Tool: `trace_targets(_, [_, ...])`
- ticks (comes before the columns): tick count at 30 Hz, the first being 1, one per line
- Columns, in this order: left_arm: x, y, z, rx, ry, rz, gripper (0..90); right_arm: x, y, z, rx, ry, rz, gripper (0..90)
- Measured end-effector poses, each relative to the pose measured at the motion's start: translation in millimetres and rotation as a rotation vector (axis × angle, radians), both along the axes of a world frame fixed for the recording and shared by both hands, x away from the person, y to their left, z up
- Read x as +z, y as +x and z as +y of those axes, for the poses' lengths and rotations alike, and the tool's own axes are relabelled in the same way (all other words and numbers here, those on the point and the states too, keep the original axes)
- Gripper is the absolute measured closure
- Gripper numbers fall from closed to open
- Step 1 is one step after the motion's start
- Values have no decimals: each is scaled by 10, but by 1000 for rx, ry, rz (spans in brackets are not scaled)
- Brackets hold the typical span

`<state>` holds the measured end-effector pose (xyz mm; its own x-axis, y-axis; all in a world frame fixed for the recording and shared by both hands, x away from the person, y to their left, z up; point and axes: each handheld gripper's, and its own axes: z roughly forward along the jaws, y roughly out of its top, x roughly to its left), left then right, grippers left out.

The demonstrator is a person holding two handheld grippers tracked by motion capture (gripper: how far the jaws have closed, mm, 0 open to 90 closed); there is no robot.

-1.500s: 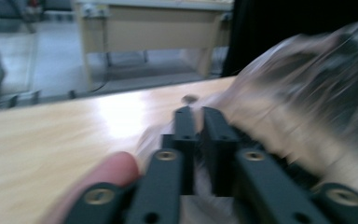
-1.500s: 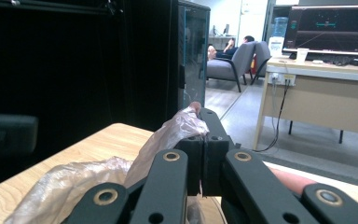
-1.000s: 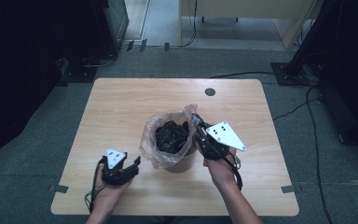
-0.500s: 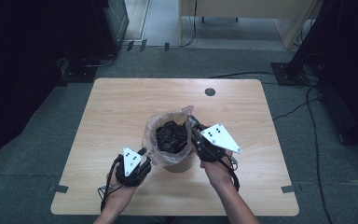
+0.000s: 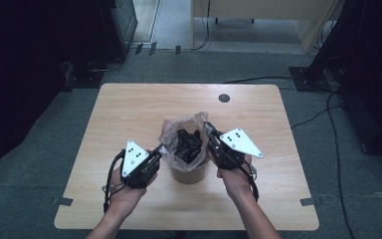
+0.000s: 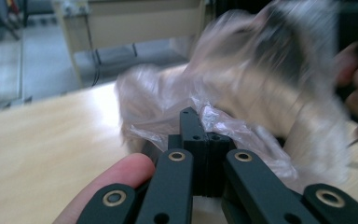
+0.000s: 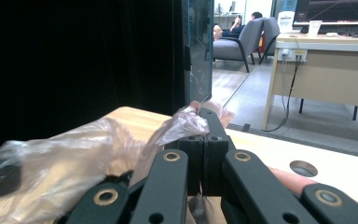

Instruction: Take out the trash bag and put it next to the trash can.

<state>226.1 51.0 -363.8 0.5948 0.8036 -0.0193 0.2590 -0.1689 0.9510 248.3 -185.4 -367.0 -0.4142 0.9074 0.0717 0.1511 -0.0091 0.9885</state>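
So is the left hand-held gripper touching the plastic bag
Touching. In the left gripper view, the left hand-held gripper has its jaws shut on a fold of the plastic bag, with no gap between them.

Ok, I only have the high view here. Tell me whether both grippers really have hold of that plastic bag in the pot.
Observer: The left gripper has just been closing; its jaws are now pinched together on a fold of the plastic bag.
Operator: Now check the right one.
Observer: The right gripper is shut too, with the bag's edge bunched between its jaws.
Operator: Give me what lies past the table on that side.
Observer: The right gripper view shows a desk and a grey armchair beyond the table.
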Motion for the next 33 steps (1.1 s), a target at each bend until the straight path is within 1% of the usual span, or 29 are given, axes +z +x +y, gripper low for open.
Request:
trace_targets(3, [251, 22, -126, -73, -53, -34, 900, 81, 9, 18, 17, 23, -11, 900])
trace_targets(5, [324, 26, -209, -92, -47, -56, 900, 95, 1, 24, 19, 17, -15, 900])
trace_targets(7, [288, 66, -271, -99, -29, -41, 900, 57, -12, 8, 30, 11, -3, 890])
trace_targets(8, [245, 95, -294, -97, -11, -27, 900, 29, -20, -10, 30, 11, 6, 857])
trace_targets(9, [198, 122, -306, -96, -5, -12, 900, 2, -28, -34, 35, 22, 23, 827])
trace_targets(10, [165, 139, -310, -96, -3, 1, 900, -24, -37, -64, 42, 36, 42, 803])
trace_targets(12, [89, 173, -311, -85, -1, 23, 900, -67, -67, -126, 42, 47, 66, 735])
trace_targets(13, [66, 182, -309, -81, 0, 28, 900, -82, -84, -158, 41, 45, 79, 720])
trace_targets(15, [38, 201, -303, -77, 4, 37, 900, -105, -123, -222, 38, 59, 90, 699])
trace_targets(17, [27, 216, -300, -76, 5, 43, 900, -118, -155, -273, 36, 69, 102, 648])
trace_targets(18, [26, 221, -300, -76, 6, 43, 900, -127, -176, -304, 32, 75, 113, 637])
trace_targets(20, [21, 233, -304, -72, 3, 44, 900, -141, -207, -342, 38, 103, 132, 609])
trace_targets(21, [16, 242, -307, -69, 5, 44, 900, -149, -231, -359, 50, 123, 144, 587])
trace_targets(22, [11, 253, -311, -66, 4, 46, 900, -155, -250, -362, 64, 133, 157, 565])
trace_targets(24, [2, 279, -315, -61, 4, 52, 900, -170, -283, -345, 86, 139, 178, 515])
trace_targets(28, [4, 317, -326, -48, -2, 63, 900, -192, -335, -268, 149, 154, 217, 422])
trace_targets(30, [14, 333, -325, -39, -7, 63, 900, -192, -353, -224, 175, 166, 229, 385])
trace_targets(33, [34, 345, -327, -33, -8, 63, 900, -190, -378, -128, 206, 159, 238, 296])
